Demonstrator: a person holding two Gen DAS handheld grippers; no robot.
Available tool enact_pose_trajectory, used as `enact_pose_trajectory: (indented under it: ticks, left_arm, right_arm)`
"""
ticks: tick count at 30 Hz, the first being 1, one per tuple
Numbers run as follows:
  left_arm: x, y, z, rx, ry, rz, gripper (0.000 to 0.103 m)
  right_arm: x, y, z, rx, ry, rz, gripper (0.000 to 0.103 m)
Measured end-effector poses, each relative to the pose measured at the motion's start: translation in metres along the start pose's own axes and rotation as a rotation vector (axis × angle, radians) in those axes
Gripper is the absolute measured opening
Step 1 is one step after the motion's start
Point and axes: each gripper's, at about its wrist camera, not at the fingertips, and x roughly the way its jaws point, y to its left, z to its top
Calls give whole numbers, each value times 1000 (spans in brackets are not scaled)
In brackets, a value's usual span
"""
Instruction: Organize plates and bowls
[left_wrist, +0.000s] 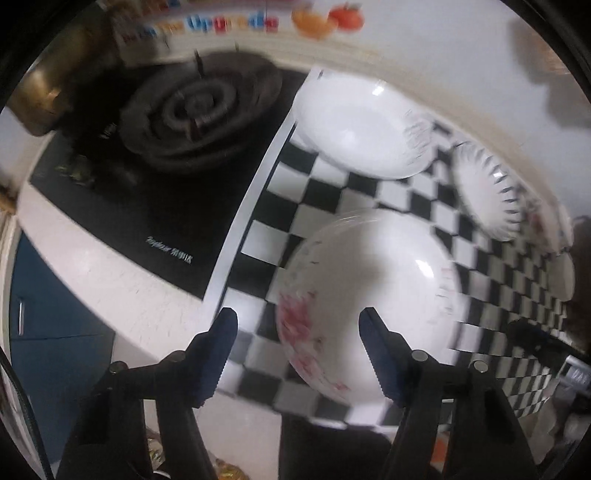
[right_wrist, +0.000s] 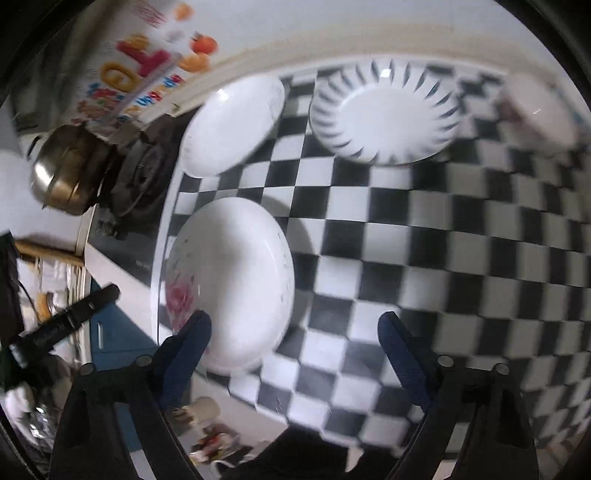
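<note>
**Dishes Wait on the Checkered Cloth, Both Claws Empty**

Your left gripper (left_wrist: 297, 354) hangs with its jaws spread wide over the near rim of the floral plate (left_wrist: 369, 295), which sits on the checkered cloth (left_wrist: 288, 206) close to the gas stove (left_wrist: 192, 110). One blue finger (left_wrist: 380, 354) crosses the plate in the picture, but blur hides whether it touches; nothing is held. Your right gripper (right_wrist: 295, 350) is equally wide and empty, above bare squares just beside the same floral plate (right_wrist: 232, 280). Farther back lie a plain white plate (right_wrist: 232, 125) and a dish with dark ray marks (right_wrist: 384, 118), well apart from each other; another dish at the far right is too blurred to name.

Expect these pieces to be stiff, glossy and slick, probably ceramic or glass, so breakable if knocked together. A pinch across the raised rim, one finger inside and one beneath, looks the surest hold, with a firm squeeze against slipping.
</note>
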Motion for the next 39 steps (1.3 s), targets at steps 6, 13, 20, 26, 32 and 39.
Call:
enact_pose_trajectory:
  ticks: [6, 13, 20, 26, 32, 39]
  left_arm:
    - [63, 7, 24, 71, 125, -92, 39]
    - [86, 4, 25, 110, 183, -161, 25]
    - [74, 5, 13, 103, 141, -179, 25]
    - [48, 0, 3, 101, 104, -176, 25]
    - [38, -15, 5, 118, 85, -193, 25]
    - [37, -80, 9, 208, 81, -213, 25]
  right_arm:
    - [70, -7, 23, 81, 140, 23, 80]
    - [110, -4, 28, 116, 215, 49, 48]
    - [123, -7, 24, 151, 241, 38, 16]
    - [118, -12, 21, 142, 247, 43, 16]
    - [92, -34, 14, 171, 213, 56, 16]
    - [42, -83, 5, 209, 147, 43, 16]
